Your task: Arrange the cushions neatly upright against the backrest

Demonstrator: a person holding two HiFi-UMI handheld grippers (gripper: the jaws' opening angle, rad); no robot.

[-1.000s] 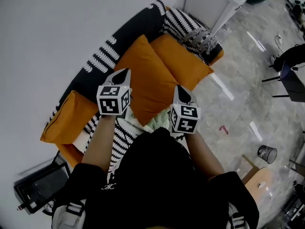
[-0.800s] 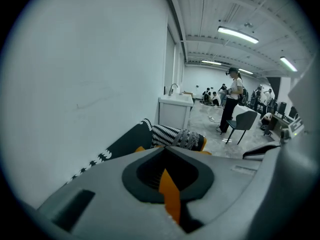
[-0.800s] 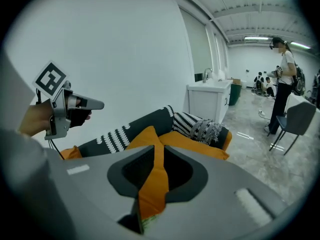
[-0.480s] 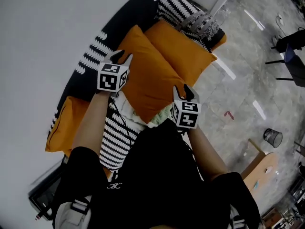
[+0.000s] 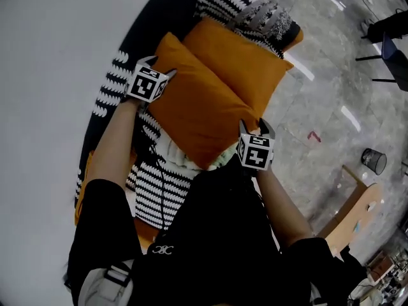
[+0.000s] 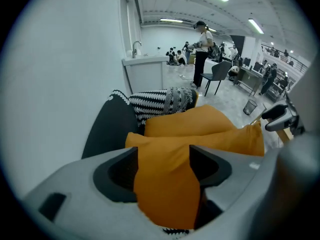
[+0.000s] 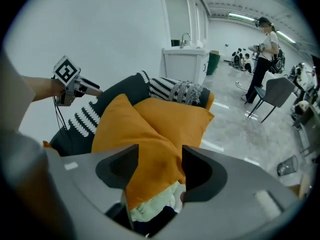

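Inspector: Position of the task item?

Observer: One large square orange fabric cushion (image 5: 191,113) lies tilted on the sofa seat. Its upper corner is at the black sofa backrest with white scallop print (image 5: 118,85). Its far edge overlaps a second orange fabric cushion (image 5: 245,65), which lies flatter beyond it. A third orange cushion (image 5: 81,193) shows only as a sliver under the person's left arm.

Inspector: Left gripper?

Observer: The left gripper (image 6: 164,151) sits at that upper corner, beside the backrest. Its jaws have just been opening and stand wide apart. Orange fabric fills the gap between them, and no squeeze on it is visible.

Inspector: Right gripper?

Observer: The right gripper (image 7: 160,151) is at the opposite, lower corner, near the seat's front edge. Its jaws have also just been opening and stand apart, with the cushion's corner between them, not pinched.

Inspector: Other items noted?

Observer: A pale cream ruffled fabric (image 5: 173,153) shows beneath the cushion's lower corner, though what it belongs to cannot be made out. A black-and-white zigzag cloth (image 5: 153,187) lies on the seat near the person. A grey patterned cushion (image 5: 268,21) rests at the sofa's far end. Beside the sofa is a grey marbled tile floor (image 5: 331,101).
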